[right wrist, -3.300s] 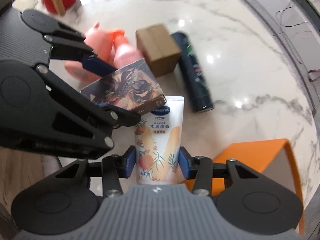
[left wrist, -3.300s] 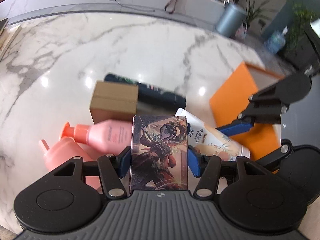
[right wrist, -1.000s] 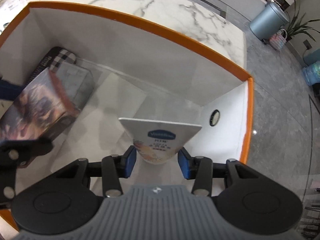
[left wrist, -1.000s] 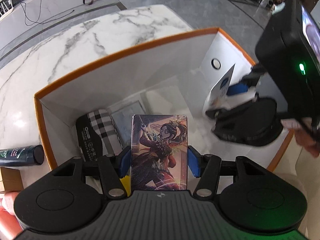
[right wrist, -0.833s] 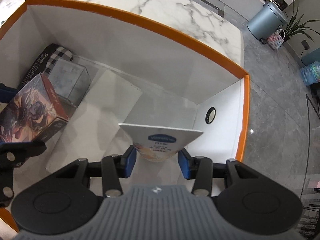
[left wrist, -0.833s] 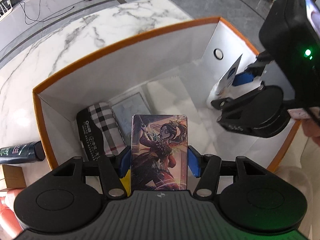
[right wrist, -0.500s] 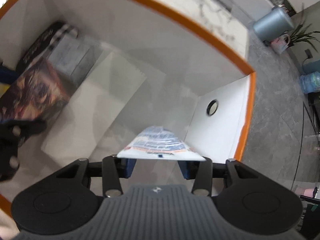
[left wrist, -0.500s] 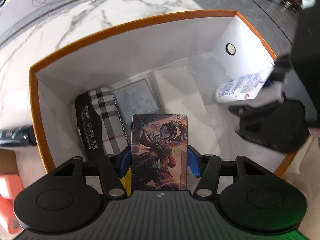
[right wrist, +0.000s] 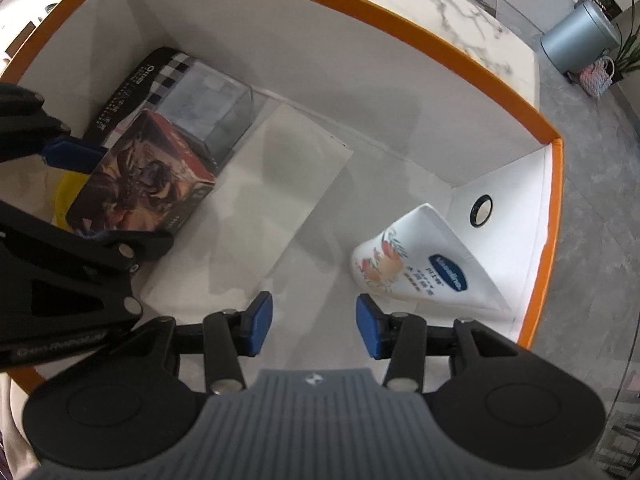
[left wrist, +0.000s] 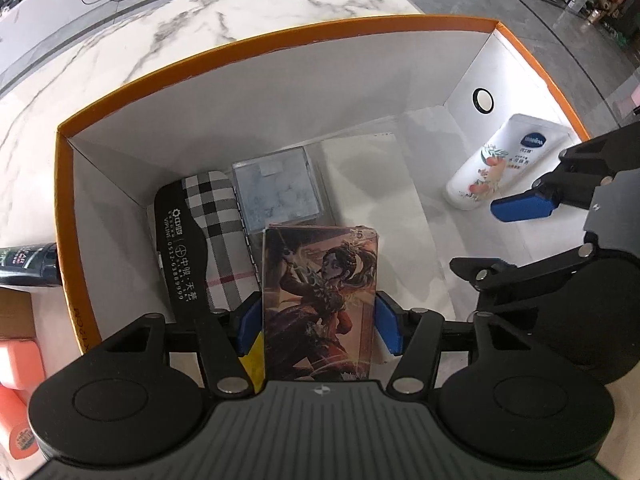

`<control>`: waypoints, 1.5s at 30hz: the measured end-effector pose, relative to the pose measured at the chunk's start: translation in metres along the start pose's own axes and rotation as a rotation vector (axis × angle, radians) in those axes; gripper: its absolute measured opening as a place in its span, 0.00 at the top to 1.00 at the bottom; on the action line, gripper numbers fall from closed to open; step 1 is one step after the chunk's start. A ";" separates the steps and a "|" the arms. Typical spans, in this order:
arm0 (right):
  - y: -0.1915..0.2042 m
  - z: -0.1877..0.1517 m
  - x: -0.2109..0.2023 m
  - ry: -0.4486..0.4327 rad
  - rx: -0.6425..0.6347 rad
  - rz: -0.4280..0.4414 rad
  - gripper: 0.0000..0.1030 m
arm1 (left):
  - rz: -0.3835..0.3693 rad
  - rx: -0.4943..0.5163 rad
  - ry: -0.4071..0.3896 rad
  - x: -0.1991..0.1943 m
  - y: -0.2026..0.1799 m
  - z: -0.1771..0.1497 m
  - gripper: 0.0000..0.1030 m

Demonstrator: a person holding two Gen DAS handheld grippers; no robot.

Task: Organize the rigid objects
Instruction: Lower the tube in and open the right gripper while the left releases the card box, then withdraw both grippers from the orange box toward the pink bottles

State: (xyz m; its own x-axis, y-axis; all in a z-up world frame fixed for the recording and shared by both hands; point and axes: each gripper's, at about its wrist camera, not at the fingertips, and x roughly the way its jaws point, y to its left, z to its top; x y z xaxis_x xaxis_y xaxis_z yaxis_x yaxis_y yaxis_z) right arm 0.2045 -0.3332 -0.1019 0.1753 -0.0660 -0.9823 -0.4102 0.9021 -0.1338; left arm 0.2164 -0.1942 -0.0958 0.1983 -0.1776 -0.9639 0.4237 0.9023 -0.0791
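Observation:
My left gripper [left wrist: 318, 326] is shut on an illustrated card box [left wrist: 320, 300] and holds it inside the orange-rimmed white box [left wrist: 256, 46], beside a plaid case [left wrist: 208, 232] and a clear cube [left wrist: 276, 188]. The card box also shows in the right wrist view [right wrist: 144, 178]. My right gripper [right wrist: 314, 330] is open and empty. The white lotion tube [right wrist: 420, 262] lies loose in the box's right corner, leaning on the wall, and shows in the left wrist view [left wrist: 496, 160].
A white sheet [right wrist: 276, 184] lies on the box floor. Outside the box on the marble table [left wrist: 120, 60] are a dark spray can [left wrist: 28, 260], a brown carton [left wrist: 14, 316] and pink bottles [left wrist: 16, 396]. A grey bin [right wrist: 576, 36] stands on the floor.
Both grippers carried their objects from the table into the box. My right gripper has opened and let go of the lotion tube, which now rests in the corner. The left still grips the card box.

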 end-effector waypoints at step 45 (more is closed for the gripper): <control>0.203 0.067 -0.112 -0.598 -0.171 0.167 0.47 | 0.089 -0.293 -0.322 -0.123 0.207 -0.106 0.33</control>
State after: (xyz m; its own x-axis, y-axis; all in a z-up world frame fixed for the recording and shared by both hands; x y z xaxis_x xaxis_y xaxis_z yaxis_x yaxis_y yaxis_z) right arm 0.1614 -0.1146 -0.0100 0.5453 0.3630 -0.7556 -0.6030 0.7960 -0.0528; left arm 0.1857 0.0559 -0.0210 0.5079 -0.1655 -0.8454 0.1337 0.9846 -0.1125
